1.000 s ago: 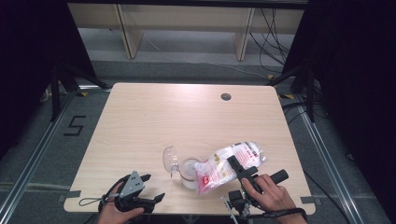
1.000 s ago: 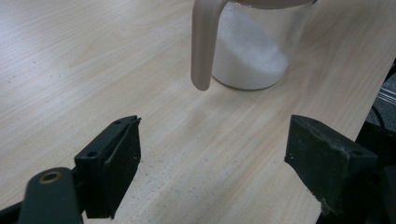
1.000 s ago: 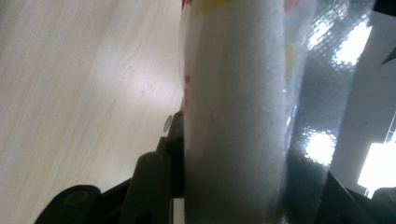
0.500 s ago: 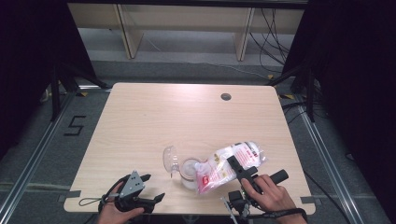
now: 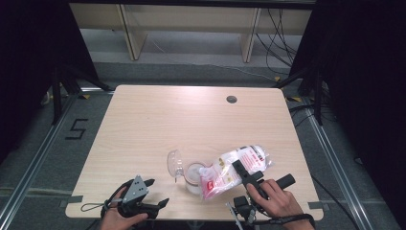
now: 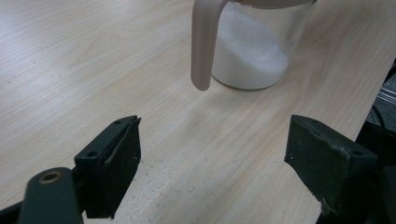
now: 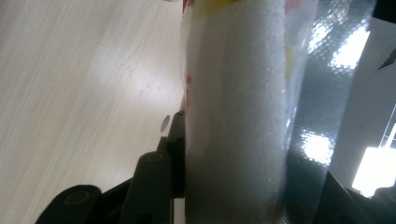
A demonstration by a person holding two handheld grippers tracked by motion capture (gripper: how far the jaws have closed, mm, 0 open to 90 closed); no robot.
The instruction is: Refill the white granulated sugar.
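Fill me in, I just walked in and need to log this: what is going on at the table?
A person at the table works a gripper in each hand. The right gripper is clamped on a clear bag of white grains, tilted so its mouth points into a glass jar with a flip lid standing open. The jar already holds some white grains. The left gripper rests open near the front edge, holding nothing, its jaws facing the jar's handle.

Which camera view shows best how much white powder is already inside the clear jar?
The left gripper view: the jar stands close, and the white powder shows sloped through its wall. In the high view the jar is small, and the bag covers part of it. The right gripper view shows the bag.
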